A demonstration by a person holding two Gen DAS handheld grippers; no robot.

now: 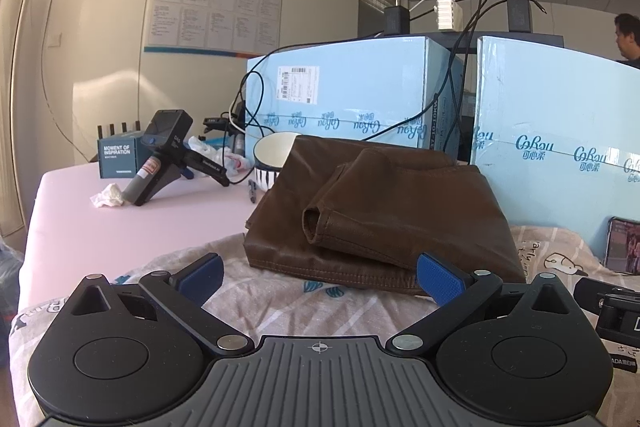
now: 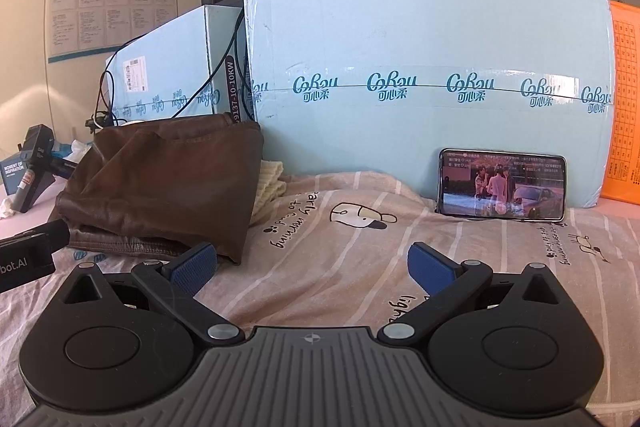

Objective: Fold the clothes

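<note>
Garment (image 1: pixel 384 211): brown, leather-like, folded into a thick stack with stitched hems and one cuff opening facing the camera. It lies on the striped printed cloth (image 2: pixel 344 267) at the left part of the worktop (image 1: pixel 132 211), its rear edge just before the light-blue cartons (image 2: pixel 420 67). A phone (image 2: pixel 503 183) leans on the right carton. The left hand-held gripper (image 1: pixel 320 273) hovers just before the stack's near hem, fingers spread apart, holding nothing. The right hand-held gripper (image 2: pixel 312 265) stands over bare cloth beside the stack's right edge, fingers likewise apart. Bare cloth extends toward the phone.
</note>
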